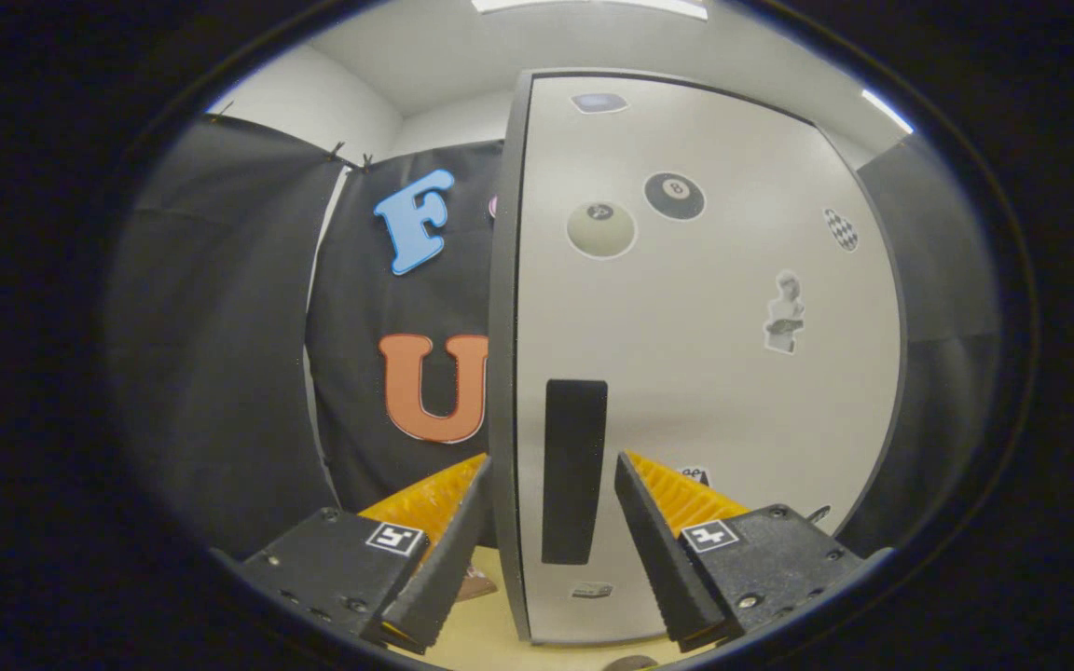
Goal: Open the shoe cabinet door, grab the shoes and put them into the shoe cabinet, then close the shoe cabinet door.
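The shoe cabinet's white door (714, 373) stands upright right in front of me, with several stickers on its face. Its dark grey left edge (502, 373) faces me, so the door looks swung out. A dark upright handle (574, 471) sits near that edge. My gripper (551, 457) straddles the edge and the handle. The left finger (458, 531) lies against the door's edge and the right finger (654, 531) sits against the handle's right side. A small brown thing (476, 585), perhaps part of a shoe, peeks out low behind the left finger.
Black cloth walls hang to the left, beyond the door, and to its right. A pale wooden surface (481, 634) lies below the fingers. Another small brown object (630, 664) shows at the bottom, below the door.
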A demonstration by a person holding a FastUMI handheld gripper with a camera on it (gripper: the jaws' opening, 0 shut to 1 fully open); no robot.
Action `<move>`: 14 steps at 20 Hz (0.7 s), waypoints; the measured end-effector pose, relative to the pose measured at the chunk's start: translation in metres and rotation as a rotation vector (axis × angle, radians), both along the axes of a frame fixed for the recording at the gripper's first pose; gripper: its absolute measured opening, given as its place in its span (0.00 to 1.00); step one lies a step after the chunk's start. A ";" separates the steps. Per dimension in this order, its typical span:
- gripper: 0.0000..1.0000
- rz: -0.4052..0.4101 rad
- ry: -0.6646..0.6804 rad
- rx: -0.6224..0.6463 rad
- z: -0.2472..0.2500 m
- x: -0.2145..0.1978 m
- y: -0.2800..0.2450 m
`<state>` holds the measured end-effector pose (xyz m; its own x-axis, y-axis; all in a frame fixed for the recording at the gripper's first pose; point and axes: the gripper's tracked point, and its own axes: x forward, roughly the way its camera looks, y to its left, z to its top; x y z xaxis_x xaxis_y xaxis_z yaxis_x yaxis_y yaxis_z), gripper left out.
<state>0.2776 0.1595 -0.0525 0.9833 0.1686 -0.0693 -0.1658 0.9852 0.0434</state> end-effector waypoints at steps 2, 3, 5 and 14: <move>0.76 -0.019 0.041 -0.026 -0.010 0.012 -0.008; 0.62 -0.042 0.077 -0.026 -0.017 0.017 -0.013; 0.48 -0.056 0.058 -0.003 -0.012 0.017 -0.012; 0.26 -0.047 0.084 -0.027 -0.015 0.009 -0.016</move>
<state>0.2865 0.1439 -0.0674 0.9806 0.1195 -0.1552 -0.1164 0.9928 0.0288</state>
